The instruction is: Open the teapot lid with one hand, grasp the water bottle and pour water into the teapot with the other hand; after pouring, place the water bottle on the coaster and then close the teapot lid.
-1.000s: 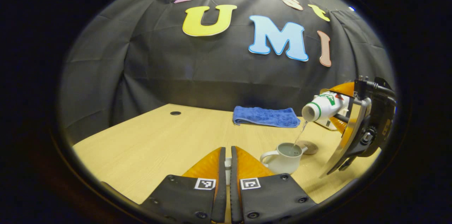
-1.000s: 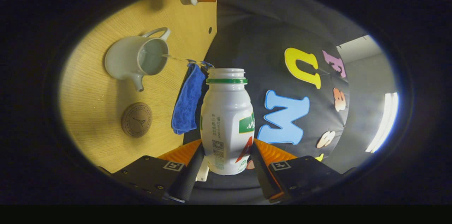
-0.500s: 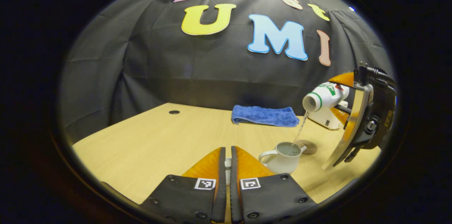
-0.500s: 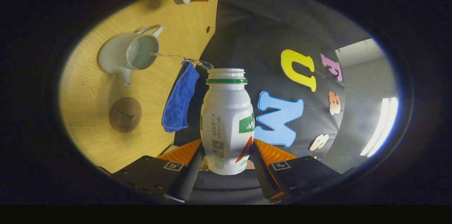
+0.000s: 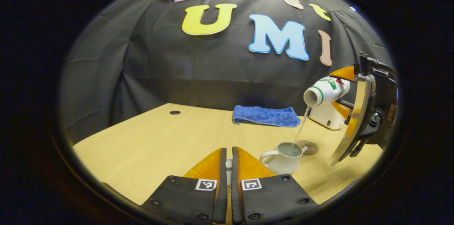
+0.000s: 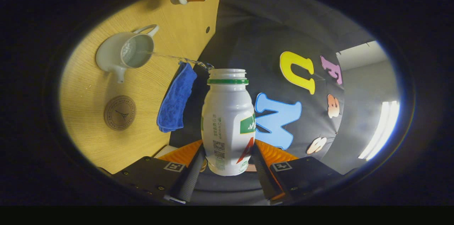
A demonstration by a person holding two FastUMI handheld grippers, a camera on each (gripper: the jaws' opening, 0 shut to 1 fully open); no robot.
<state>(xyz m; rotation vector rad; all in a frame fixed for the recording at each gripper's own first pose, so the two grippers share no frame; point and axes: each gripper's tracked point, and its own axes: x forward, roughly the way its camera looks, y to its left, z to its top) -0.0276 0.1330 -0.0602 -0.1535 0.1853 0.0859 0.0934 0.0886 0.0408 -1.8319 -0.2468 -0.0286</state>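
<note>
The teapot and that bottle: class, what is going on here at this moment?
A person works with a gripper in each hand. The right gripper holds the water bottle tipped on its side, and a thin stream of water runs from its mouth into the open teapot on the table. The left gripper is held back from the pot, shut on the white teapot lid. The coaster lies bare beside the teapot, and a blue cloth lies behind.

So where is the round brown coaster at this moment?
In the left gripper view, the round brown coaster lies on the wooden table, just right of the white teapot, before the blue towel.
</note>
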